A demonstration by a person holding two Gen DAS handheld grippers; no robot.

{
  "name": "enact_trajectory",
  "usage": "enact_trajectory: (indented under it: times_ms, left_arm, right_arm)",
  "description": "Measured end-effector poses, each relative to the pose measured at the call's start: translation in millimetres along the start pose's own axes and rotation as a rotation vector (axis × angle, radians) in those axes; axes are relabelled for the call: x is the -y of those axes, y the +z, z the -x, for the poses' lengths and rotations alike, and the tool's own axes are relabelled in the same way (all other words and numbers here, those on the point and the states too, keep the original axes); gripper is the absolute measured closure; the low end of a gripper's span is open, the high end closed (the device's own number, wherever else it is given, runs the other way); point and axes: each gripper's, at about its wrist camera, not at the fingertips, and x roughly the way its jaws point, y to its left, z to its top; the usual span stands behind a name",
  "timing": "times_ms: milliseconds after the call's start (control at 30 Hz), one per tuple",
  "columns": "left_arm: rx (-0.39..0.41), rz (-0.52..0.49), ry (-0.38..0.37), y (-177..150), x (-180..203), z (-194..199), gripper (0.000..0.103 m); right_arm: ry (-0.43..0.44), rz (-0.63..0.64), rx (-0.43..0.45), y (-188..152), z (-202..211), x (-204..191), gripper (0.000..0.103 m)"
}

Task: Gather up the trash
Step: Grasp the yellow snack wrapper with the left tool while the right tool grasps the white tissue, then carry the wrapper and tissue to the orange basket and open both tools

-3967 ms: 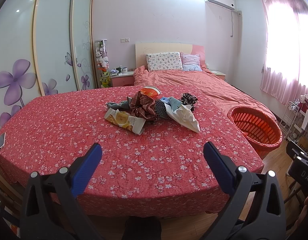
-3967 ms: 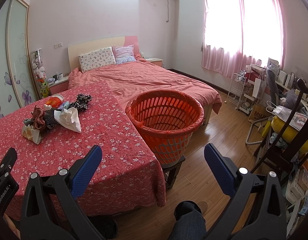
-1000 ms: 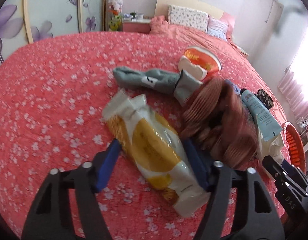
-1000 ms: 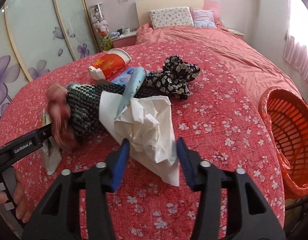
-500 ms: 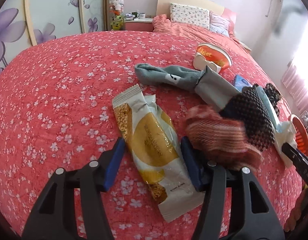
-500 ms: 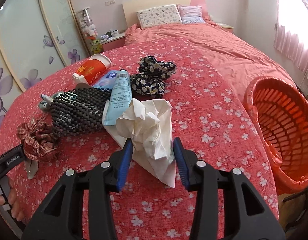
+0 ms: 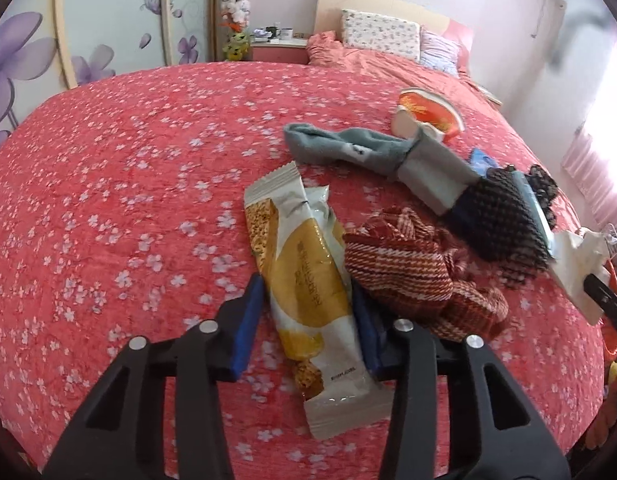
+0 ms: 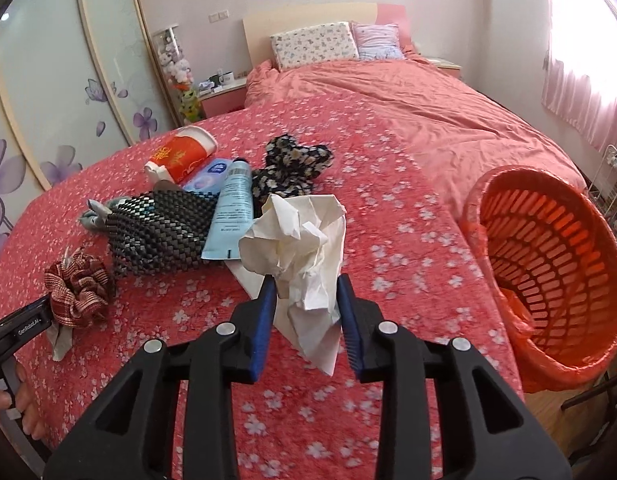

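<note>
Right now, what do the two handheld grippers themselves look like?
Both match: the left gripper and right gripper have black plastic frames with cut-out openings, silver round bolts and blue-padded jaws. The right wrist view shows white "GenRobot.AI" lettering on the left one's side. No cables or sleeves are visible.

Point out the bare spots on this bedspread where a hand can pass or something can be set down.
Free: the wide bedspread left of the snack wrapper, and the strip between the crumpled tissue and the orange basket. Crowded: the middle, where sock, checked scrunchie, woven pouch and tube overlap.
</note>
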Motion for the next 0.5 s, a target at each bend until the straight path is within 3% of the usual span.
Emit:
enact_trajectory:
  times_ms: [167,233,500]
  left_arm:
    - [0.009,-0.032,0.022,-3.6,5.1,1.4,0.061]
    - [0.010,-0.025,0.001,-3.2,2.0,3.7,0.067]
    - [0.073,-0.006,0.015,7.8,-18.7,29.7,0.069]
  right_arm:
    - [-0.011,-0.014,-0.021,-3.4,-7.6,3.9,0.072]
    - [-0.013,-0.014,-0.009,-4.3,-2.9,6.3,0.072]
    - [-0.025,-0.028,0.067,5.2,23.8,19.9,0.073]
